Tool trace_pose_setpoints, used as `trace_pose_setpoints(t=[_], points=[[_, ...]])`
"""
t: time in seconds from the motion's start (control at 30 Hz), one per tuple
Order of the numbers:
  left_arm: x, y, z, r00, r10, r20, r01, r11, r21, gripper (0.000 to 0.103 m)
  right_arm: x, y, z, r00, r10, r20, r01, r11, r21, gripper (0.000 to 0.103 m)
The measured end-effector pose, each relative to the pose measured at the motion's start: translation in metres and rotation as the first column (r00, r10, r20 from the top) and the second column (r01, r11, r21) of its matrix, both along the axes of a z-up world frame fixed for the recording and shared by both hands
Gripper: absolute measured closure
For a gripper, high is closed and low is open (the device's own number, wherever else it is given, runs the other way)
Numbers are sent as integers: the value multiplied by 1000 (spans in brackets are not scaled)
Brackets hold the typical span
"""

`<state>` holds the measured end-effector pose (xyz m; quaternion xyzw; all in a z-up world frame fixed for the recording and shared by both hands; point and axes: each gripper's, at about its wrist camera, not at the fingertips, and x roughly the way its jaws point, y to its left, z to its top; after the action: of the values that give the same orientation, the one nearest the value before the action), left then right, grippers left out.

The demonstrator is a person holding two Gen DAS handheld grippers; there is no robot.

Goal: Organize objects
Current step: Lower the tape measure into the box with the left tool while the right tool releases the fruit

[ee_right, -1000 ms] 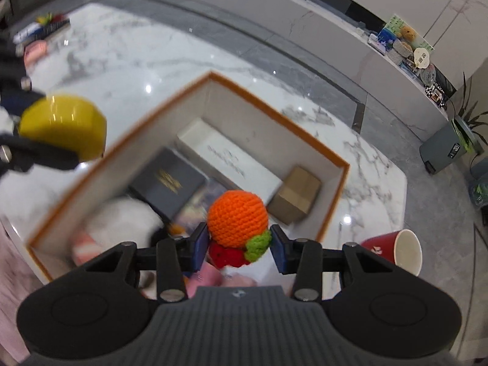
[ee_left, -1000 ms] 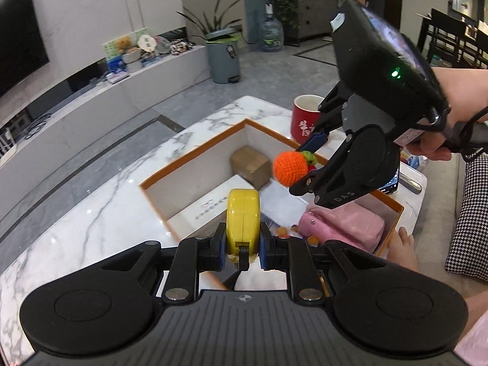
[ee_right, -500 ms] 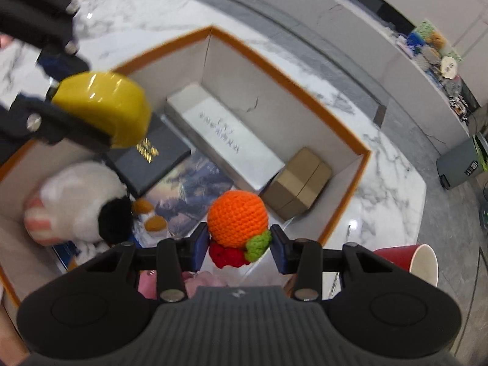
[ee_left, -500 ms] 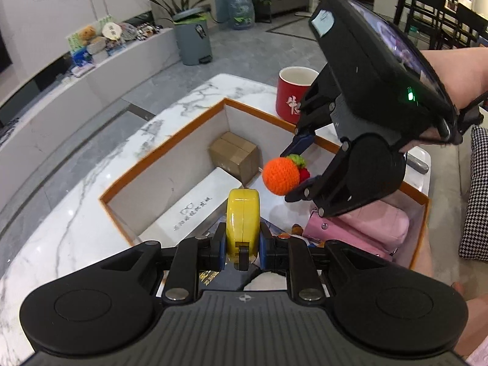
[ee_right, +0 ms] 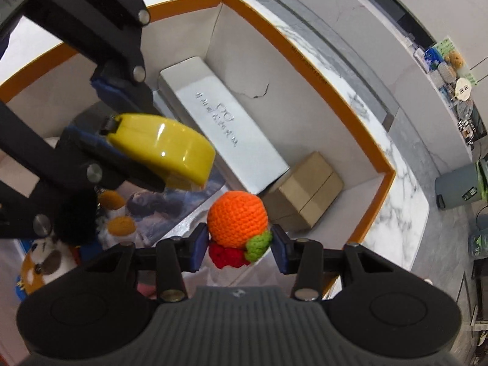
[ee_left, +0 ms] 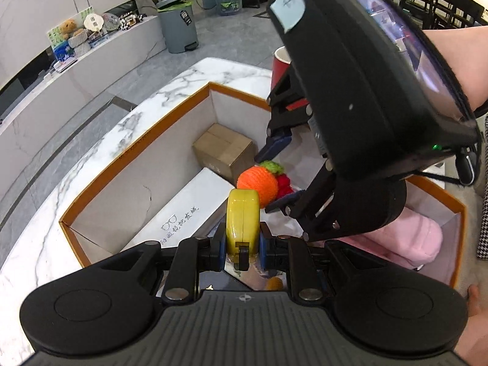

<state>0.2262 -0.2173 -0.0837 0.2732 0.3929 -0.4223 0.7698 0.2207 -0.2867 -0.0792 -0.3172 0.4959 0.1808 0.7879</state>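
Note:
My left gripper [ee_left: 242, 244] is shut on a yellow tape measure [ee_left: 243, 213], held on edge over the near part of an orange-rimmed white box [ee_left: 134, 152]. My right gripper [ee_right: 239, 250] hangs over the same box with a crocheted orange toy [ee_right: 238, 221] with a green leaf and red bits between its blue pads. Its jaws are opening, and the toy still sits between the pads. In the right wrist view the tape measure [ee_right: 170, 152] is just left of the toy. The two grippers are close together above the box floor.
Inside the box lie a long white case [ee_left: 189, 210], a small cardboard carton [ee_left: 222, 149], a pink pouch [ee_left: 411, 238], a plush toy [ee_right: 39, 265] and a picture booklet [ee_right: 170, 207]. A red cup [ee_left: 280, 64] stands behind the box on the marble table [ee_left: 91, 158].
Both grippers have sunk toward the box, which now fills more of each view. The right pads stand slightly wider around the orange toy. The left grip on the tape measure is unchanged.

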Motion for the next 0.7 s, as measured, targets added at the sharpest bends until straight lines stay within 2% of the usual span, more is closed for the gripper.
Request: trace_pose_setpoints(t=[0.13,0.23,0.4,0.47,0.57,0.63,0.7], points=[[0,0,-1,1000,4,-6,-4,1000,5,81,3,-4,1,999,-14,33,13,1000,26,55],[-2,0,1,1000,-5,-6,5,1000,3,81,0,-6,5,998,-32,62,30,999,41,51],[-6,-5,0,999,-36,-7,36,999,7,81,-14,-15,28,985,-55,163,41,996,84,52],[-6,-12,-3,999,-51,-7,51,999,15,81,-20,-17,36,973,-67,221,50,995,83,53],[-7,-24,-8,997,-72,-12,73,997,21,81,-25,-25,52,935,-131,330,101,989,108,55],[-6,-34,-13,996,-87,-24,87,996,24,81,-23,-33,61,910,-192,367,148,978,147,57],[-5,-42,-19,994,-105,-41,106,994,28,81,-22,-38,65,898,-227,377,174,970,167,58]])
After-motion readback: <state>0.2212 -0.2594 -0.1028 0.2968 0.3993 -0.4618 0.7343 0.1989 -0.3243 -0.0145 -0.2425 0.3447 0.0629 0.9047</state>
